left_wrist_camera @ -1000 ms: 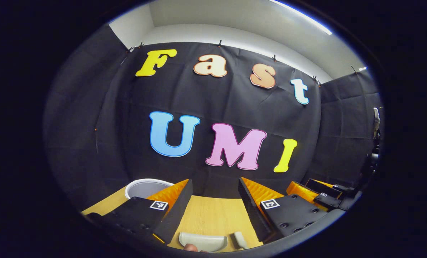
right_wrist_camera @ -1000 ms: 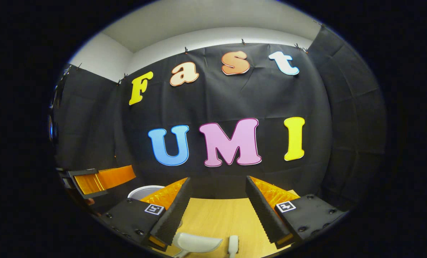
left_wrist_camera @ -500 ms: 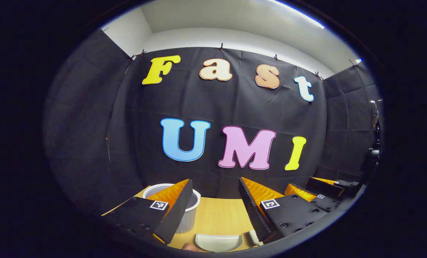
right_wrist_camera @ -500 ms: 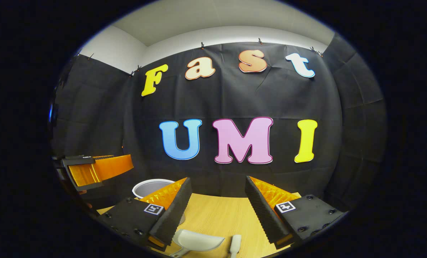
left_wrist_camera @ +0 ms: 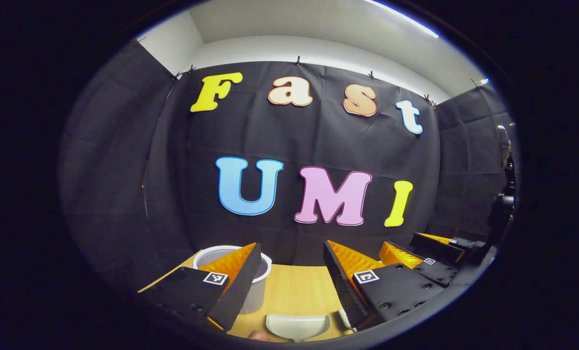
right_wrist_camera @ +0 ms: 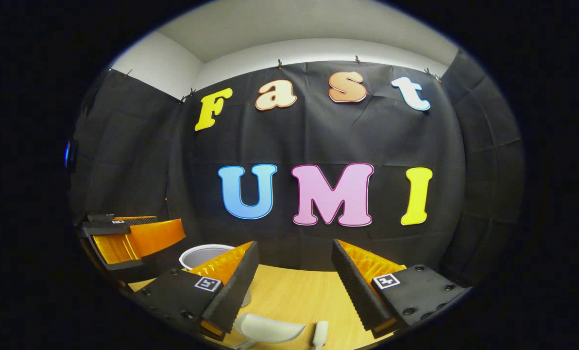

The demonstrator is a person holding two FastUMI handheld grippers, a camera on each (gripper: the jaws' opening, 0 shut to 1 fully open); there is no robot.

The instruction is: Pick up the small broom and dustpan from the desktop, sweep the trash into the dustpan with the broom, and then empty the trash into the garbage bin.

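Both grippers hover with fingers spread wide, holding nothing: left gripper (left_wrist_camera: pixel 289 272), right gripper (right_wrist_camera: pixel 294 270). Beyond them, at the bottom of each frame, a pale grey dustpan (left_wrist_camera: pixel 297 326) (right_wrist_camera: pixel 269 329) lies on the wooden surface (left_wrist_camera: pixel 294 291), the small broom (right_wrist_camera: pixel 320 333) just right. A white bin (left_wrist_camera: pixel 258 287) stands lower left; contents unseen.

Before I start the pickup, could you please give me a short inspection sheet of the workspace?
Surface: wooden desktop, bare between the tools.
Job's things: pale dustpan and broom lying at the near edge; white garbage bin at back left.
Clutter: small object at the edge by the dustpan, too cut off to identify.
Grippers: left tool open; right tool open; both empty.
Cables: nothing seen.
Surroundings: black cloth wall.
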